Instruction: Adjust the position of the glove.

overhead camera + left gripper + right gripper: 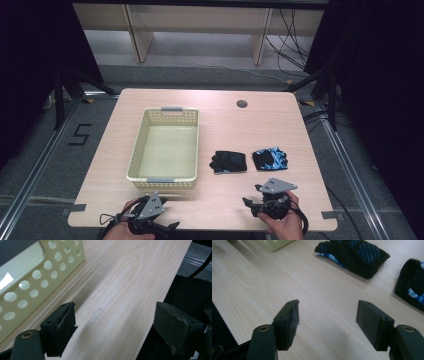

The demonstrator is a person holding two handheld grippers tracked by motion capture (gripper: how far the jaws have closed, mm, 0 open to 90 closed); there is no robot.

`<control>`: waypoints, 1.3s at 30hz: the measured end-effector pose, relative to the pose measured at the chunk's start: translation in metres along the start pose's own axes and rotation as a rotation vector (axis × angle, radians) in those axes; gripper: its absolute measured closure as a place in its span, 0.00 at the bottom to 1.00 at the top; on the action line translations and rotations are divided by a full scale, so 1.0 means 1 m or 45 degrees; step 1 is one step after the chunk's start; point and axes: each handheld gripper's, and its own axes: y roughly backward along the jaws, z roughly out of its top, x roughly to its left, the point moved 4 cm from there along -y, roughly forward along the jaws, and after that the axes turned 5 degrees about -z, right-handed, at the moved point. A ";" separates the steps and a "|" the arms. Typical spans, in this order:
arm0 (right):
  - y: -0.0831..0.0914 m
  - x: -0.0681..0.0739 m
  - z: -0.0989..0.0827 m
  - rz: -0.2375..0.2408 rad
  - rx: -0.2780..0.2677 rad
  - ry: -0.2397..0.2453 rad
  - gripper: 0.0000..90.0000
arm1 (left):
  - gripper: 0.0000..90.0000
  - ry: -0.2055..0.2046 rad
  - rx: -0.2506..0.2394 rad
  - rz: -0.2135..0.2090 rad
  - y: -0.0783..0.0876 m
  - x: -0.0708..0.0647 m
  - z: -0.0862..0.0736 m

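**Both tongs apart at near edge, gloves untouched**

Left to right, high view: left tongs (172, 226) sit low at the near edge of the worktop (225, 120), held in a hand (122, 231), w/ a cable looping off to the side. Jaws stand apart, nothing btwn them; in the left gripper view the left tongs (113, 327) frame bare wood only, w/ the basket's perforated wall just beside the one jaw.

Cream basket (137, 150) stands just beyond, on the left half of the worktop, long side running away from the person, grey handles at both ends. Inside looks bare.

Right of the basket, near but not touching: black glove (228, 162), flat on the wood. Just beside it, a small gap btwn, the blue-patterned glove (270, 158), also flat.

Right tongs (248, 204) sit nearer than both gloves, gripped by the other hand (282, 222), grey plate on top. Jaws apart, holding nothing. In the right gripper view the right tongs (327, 322) point over bare wood; black glove (354, 255) lies ahead, blue-patterned glove (412, 287) at the edge, basket corner (274, 243) far off.
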 end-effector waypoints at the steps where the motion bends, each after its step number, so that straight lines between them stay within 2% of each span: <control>1: 0.000 0.000 0.000 0.000 0.000 0.000 0.42 | 0.19 -0.001 0.000 0.000 0.000 0.000 0.000; 3: -0.001 -0.003 0.006 0.003 -0.014 0.006 0.44 | 0.19 -0.001 0.000 0.000 0.000 0.000 0.000; 4: -0.003 -0.003 0.008 0.011 -0.014 0.014 0.45 | 0.19 0.024 0.002 -0.002 -0.001 -0.001 -0.001; 5: -0.003 -0.003 0.011 0.014 -0.002 -0.001 0.46 | 0.19 0.022 0.006 0.001 0.000 -0.001 -0.001; 7: -0.007 -0.007 0.017 0.000 -0.030 0.056 0.48 | 0.19 0.009 -0.003 -0.001 0.000 0.000 0.000; 8: -0.008 -0.008 0.021 0.009 -0.026 0.051 0.49 | 0.19 0.039 -0.019 -0.006 -0.001 -0.002 0.000; 9: -0.010 -0.009 0.024 0.013 -0.025 0.064 0.50 | 0.19 0.034 -0.018 -0.001 0.000 -0.002 0.000; 10: -0.013 -0.012 0.030 0.014 -0.014 0.103 0.57 | 0.19 0.034 -0.020 -0.009 0.000 -0.001 0.000; 12: -0.015 -0.013 0.032 0.010 0.011 0.107 0.57 | 0.19 0.035 -0.019 -0.008 0.000 -0.001 0.000; 13: -0.019 -0.017 0.037 -0.013 0.024 0.120 0.58 | 0.19 0.051 -0.032 -0.007 -0.001 -0.002 0.000; 14: -0.019 -0.017 0.037 -0.013 0.024 0.120 0.58 | 0.19 0.026 -0.007 0.000 0.000 0.000 -0.001; 17: -0.026 -0.024 0.044 -0.005 0.010 0.135 0.58 | 0.19 0.023 0.001 0.000 0.000 0.000 0.000; 18: -0.031 -0.026 0.049 -0.010 0.021 0.169 0.59 | 0.19 0.023 0.002 0.002 0.000 0.000 0.000; 20: -0.038 -0.027 0.054 -0.009 0.039 0.183 0.59 | 0.19 0.035 -0.007 0.000 -0.001 -0.001 0.000; 23: -0.046 -0.026 0.059 -0.002 0.062 0.184 0.59 | 0.19 0.037 -0.016 0.000 -0.001 -0.001 0.000; 24: -0.055 -0.027 0.063 0.009 0.071 0.182 0.59 | 0.19 0.038 -0.017 0.000 -0.001 -0.001 0.000; 25: -0.055 -0.027 0.063 0.009 0.071 0.182 0.59 | 0.19 0.038 -0.017 0.000 -0.001 -0.001 0.000; 26: -0.063 -0.029 0.066 0.015 0.097 0.200 0.60 | 0.19 0.036 -0.017 0.001 0.000 -0.001 0.000; 27: -0.068 -0.029 0.067 0.008 0.090 0.201 0.60 | 0.19 0.036 -0.017 0.001 0.000 -0.001 0.000; 28: -0.068 -0.029 0.067 0.008 0.090 0.201 0.60 | 0.19 0.040 -0.014 -0.023 0.000 -0.001 0.000; 29: -0.070 -0.030 0.068 0.019 0.107 0.196 0.61 | 0.19 0.045 -0.014 -0.018 -0.001 -0.001 -0.001; 30: -0.074 -0.031 0.069 0.018 0.096 0.189 0.61 | 0.19 0.029 -0.018 -0.004 0.000 0.000 0.000; 31: -0.076 -0.031 0.070 0.026 0.107 0.186 0.61 | 0.19 0.051 -0.031 -0.010 -0.001 -0.002 0.000; 33: -0.081 -0.033 0.073 0.026 0.114 0.189 0.61 | 0.19 0.034 -0.019 -0.009 0.000 -0.001 0.000; 34: -0.083 -0.034 0.074 0.031 0.118 0.190 0.60 | 0.19 0.052 -0.031 -0.013 -0.001 -0.002 0.000; 35: -0.086 -0.034 0.075 0.032 0.122 0.191 0.60 | 0.19 0.028 -0.009 0.006 0.000 0.000 0.000; 36: -0.093 -0.036 0.074 0.034 0.153 0.159 0.59 | 0.19 0.026 -0.007 0.006 0.000 0.000 0.000; 37: -0.093 -0.036 0.074 0.034 0.153 0.159 0.59 | 0.19 0.024 -0.006 0.005 0.000 0.000 0.000; 38: -0.095 -0.037 0.073 0.032 0.170 0.157 0.59 | 0.19 0.051 -0.029 -0.008 -0.001 -0.002 0.000; 39: -0.099 -0.039 0.071 0.033 0.189 0.145 0.59 | 0.19 0.032 -0.013 -0.010 0.000 -0.001 0.000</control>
